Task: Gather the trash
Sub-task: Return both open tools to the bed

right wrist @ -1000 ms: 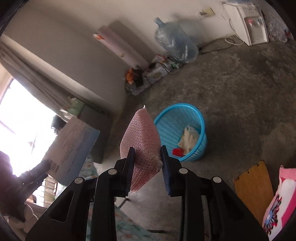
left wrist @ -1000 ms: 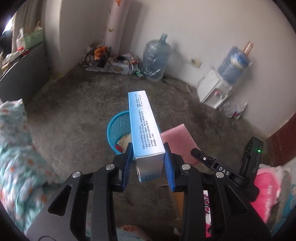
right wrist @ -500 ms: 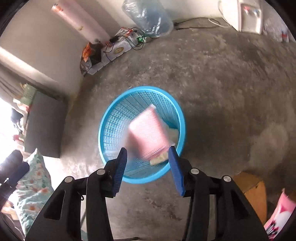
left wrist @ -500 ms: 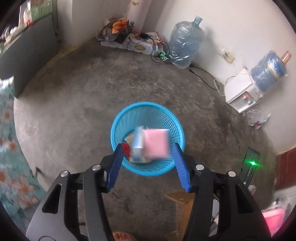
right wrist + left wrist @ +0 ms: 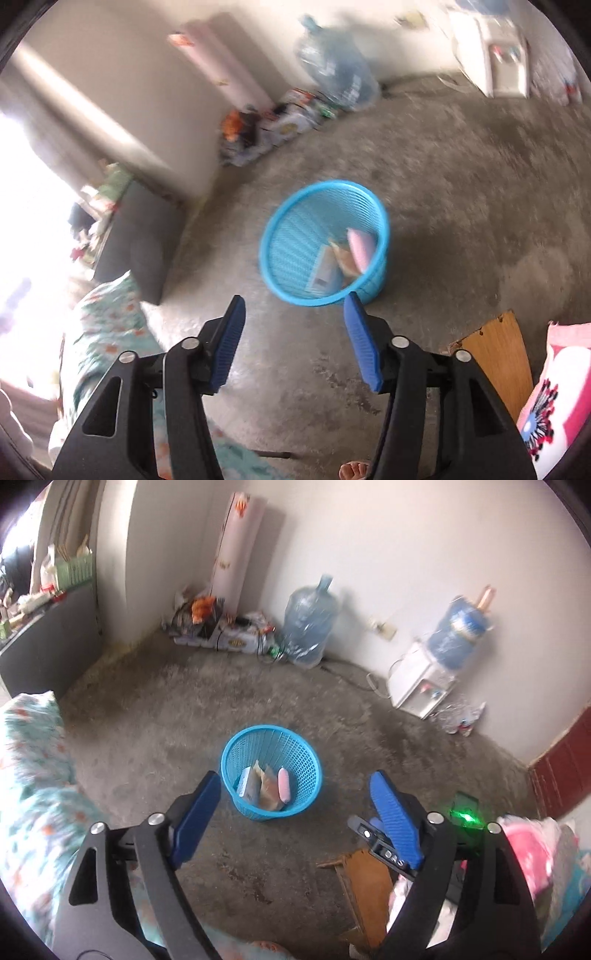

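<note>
Blue plastic mesh forms the basket sitting on the concrete floor, holding a box, a pink packet and crumpled paper. Both the left gripper and the right gripper are hovering near it, jaws spread wide, gripping nothing.

Both the left gripper and right gripper have black angular frames with silver screws, triangular cut-outs and ribbed blue pads. Bare toes show at six o'clock.
</note>
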Tool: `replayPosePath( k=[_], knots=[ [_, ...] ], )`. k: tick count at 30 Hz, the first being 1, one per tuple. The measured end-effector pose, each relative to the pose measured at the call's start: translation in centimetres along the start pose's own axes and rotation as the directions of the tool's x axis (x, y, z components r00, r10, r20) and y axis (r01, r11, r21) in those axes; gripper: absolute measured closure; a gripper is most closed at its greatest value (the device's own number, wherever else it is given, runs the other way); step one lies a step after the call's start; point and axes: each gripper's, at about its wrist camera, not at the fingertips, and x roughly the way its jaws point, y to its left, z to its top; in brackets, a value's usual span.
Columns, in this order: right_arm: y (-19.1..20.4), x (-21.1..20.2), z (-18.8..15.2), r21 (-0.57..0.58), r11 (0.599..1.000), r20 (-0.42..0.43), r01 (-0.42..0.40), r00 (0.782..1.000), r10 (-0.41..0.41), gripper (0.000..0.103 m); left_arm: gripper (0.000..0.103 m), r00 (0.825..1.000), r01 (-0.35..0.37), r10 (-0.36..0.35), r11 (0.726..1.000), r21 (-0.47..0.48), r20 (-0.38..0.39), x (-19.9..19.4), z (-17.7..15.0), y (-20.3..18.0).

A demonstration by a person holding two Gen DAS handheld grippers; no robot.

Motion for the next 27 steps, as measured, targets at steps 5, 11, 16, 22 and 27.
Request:
replayPosePath(
  k=[5,11,16,22,27],
  knots=[
    [6.1,-5.4,-1.5,-0.21,0.976,0.053,-0.053,0.996,0.065,0.024,0.018,0.984,-0.011,0.02,0.999,-0.051,0.175,-11.9,-5.2,1.4],
    [11.5,-10.5,-4.4,-0.38,0.92,0.184,-0.1,0.966,0.181,0.007,0.012,0.9,-0.217,0.28,0.952,-0.214,0.335,-24.5,-14.8,4.9],
    [16.2,-11.6,-7.1,-0.48,0.86,0.103,-0.175,0.962,0.254,0.007,0.012,0.835,-0.303,0.423,0.887,-0.348,0.352,-31.3,-22.4,7.6],
    [20.3,-11.7,-9.5,-0.481,0.812,-0.109,-0.331,0.941,0.319,0.007,0.011,0.789,-0.373,0.522,0.826,-0.422,0.325,-34.4,-28.1,10.4],
    [23.7,-12.4,-12.1,-0.52,0.754,-0.211,-0.401,0.916,0.341,0.007,0.011,0.775,-0.394,0.545,0.813,-0.43,0.32,-35.5,-30.5,11.9]
  ],
)
